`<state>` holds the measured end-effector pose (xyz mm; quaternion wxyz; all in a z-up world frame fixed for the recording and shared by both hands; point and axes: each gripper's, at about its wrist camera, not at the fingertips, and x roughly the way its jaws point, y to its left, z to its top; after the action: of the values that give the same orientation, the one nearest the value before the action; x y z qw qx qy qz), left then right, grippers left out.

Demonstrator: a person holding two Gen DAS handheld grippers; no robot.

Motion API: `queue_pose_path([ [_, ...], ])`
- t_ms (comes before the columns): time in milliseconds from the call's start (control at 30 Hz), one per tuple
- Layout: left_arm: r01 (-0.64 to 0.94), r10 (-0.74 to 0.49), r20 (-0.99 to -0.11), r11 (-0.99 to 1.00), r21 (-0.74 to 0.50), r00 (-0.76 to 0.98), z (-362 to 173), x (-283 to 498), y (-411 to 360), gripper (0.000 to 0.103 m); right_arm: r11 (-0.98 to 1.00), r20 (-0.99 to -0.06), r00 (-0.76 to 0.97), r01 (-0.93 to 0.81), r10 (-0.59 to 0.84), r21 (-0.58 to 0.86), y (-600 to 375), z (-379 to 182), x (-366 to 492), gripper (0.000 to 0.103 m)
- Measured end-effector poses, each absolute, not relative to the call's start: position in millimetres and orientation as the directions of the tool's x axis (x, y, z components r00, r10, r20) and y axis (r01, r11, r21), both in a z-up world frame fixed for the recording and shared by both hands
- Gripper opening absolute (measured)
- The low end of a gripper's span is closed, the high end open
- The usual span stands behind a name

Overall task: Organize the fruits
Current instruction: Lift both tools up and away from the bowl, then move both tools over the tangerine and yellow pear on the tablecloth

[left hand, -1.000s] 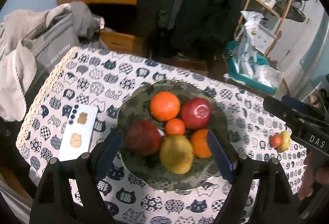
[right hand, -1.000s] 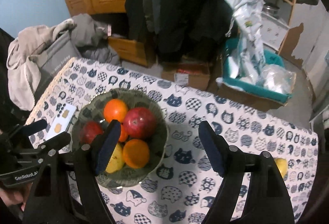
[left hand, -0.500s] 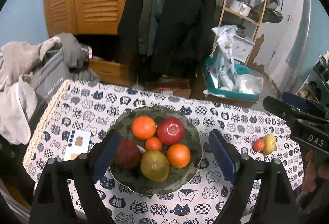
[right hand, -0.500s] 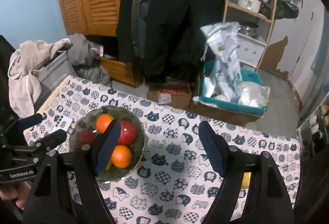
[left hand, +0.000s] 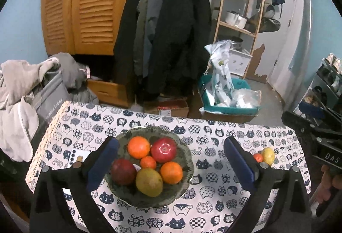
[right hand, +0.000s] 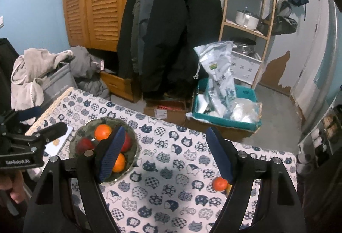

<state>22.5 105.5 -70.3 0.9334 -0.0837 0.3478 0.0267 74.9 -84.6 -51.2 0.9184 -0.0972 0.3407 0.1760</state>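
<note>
A dark green bowl (left hand: pixel 183 158) on the cat-print tablecloth holds several fruits: oranges (left hand: pixel 139 147), red apples (left hand: pixel 164 149) and a yellow pear (left hand: pixel 149 182). A small orange (left hand: pixel 258 157) and a yellow fruit (left hand: pixel 268 155) lie on the cloth at the right. My left gripper (left hand: pixel 170 165) is open and empty above the bowl. My right gripper (right hand: pixel 166 153) is open and empty over the cloth, with the bowl (right hand: pixel 133 150) at its left and the small orange (right hand: pixel 220 183) by its right finger.
A white card (left hand: pixel 74 157) lies left of the bowl. Beyond the table's far edge are hanging coats (left hand: pixel 168 25), a teal bin with bags (left hand: pixel 226 96), a cardboard box (left hand: pixel 166 108), a wooden shelf (left hand: pixel 241 15) and clothes on a grey box (left hand: pixel 27 83).
Both grippers have pulled back and up from the table, so the bowl and fruits look smaller. The small orange now shows by my right gripper's right finger. Both stay open.
</note>
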Motion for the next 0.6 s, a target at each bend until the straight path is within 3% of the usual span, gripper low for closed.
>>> queue_pose_path([
  [600,-0.014,-0.054,-0.617,0.994,-0.105,0.785,-46,25,48,0.102,0.958,-0.629,0.756,-0.281,0.181,-0.062,-161,-41,56,0.078],
])
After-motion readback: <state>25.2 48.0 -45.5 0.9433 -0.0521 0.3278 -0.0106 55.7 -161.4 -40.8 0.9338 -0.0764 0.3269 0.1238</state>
